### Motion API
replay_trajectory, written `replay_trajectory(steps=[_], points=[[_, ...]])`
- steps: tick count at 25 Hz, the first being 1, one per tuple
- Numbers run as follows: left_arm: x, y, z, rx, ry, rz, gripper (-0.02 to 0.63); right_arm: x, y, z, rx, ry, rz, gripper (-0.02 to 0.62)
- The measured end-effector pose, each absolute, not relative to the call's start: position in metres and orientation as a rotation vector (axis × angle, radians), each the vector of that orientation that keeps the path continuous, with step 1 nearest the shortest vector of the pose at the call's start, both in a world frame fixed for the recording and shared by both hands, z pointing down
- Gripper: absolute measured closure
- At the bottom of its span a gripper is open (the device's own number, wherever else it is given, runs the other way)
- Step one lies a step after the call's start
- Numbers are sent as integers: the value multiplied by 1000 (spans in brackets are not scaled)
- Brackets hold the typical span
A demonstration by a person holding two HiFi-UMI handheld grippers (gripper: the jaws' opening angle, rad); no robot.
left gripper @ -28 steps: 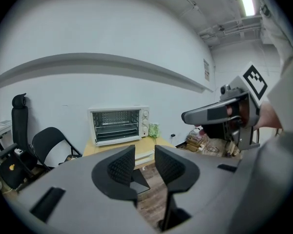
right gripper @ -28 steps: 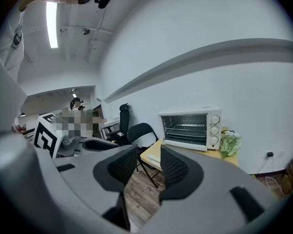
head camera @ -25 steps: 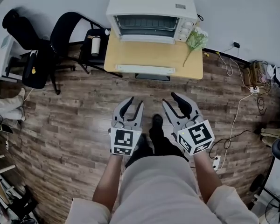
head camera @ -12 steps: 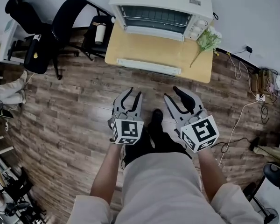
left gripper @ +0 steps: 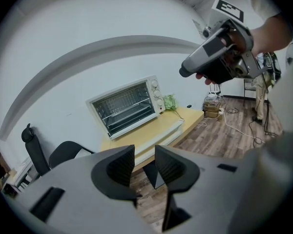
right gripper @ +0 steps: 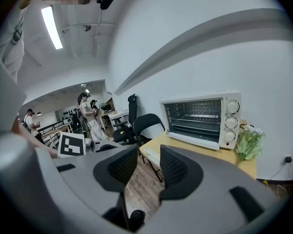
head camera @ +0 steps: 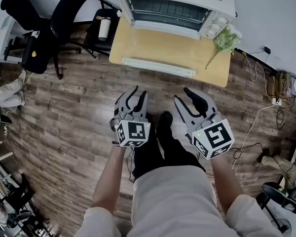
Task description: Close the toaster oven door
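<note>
A white toaster oven [head camera: 175, 6] stands at the back of a light wooden table [head camera: 207, 68]. Its door is folded down flat over the tabletop, with the white handle bar [head camera: 158, 67] near the table's front edge. Both grippers hang over the wood floor, short of the table. My left gripper [head camera: 138, 94] is open with nothing between its jaws, and so is my right gripper [head camera: 181, 95]. In the left gripper view the oven [left gripper: 127, 106] lies beyond the left gripper [left gripper: 145, 162]. The right gripper [right gripper: 149, 167] likewise faces the oven [right gripper: 200, 118] from a distance.
Black office chairs [head camera: 71, 14] stand left of the table, with a pale bottle [head camera: 103, 29] on a stool. A green flower bunch [head camera: 224, 41] lies on the table's right end. Cables and a power strip [head camera: 259, 102] run along the floor at right. People stand far off [right gripper: 88, 113].
Both grippers have sunk and sit lower in the head view, while table and oven have slid toward the top edge. The left gripper has rolled a little. Both stay open.
</note>
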State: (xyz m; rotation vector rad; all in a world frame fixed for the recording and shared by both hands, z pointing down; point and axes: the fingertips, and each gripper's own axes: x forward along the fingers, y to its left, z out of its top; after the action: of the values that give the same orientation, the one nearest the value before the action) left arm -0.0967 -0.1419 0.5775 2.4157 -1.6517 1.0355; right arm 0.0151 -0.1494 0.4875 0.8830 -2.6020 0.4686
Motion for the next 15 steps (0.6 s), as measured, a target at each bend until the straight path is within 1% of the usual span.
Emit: replay_trajectory(steps=[8, 15], points=[[-110, -164, 622, 2460, -1592, 1116, 499, 3, -160, 504, 888, -2557, 453, 468], [-106, -181, 657, 2515, -1493, 1191, 494, -5, -164, 520, 890, -2540, 461, 469]])
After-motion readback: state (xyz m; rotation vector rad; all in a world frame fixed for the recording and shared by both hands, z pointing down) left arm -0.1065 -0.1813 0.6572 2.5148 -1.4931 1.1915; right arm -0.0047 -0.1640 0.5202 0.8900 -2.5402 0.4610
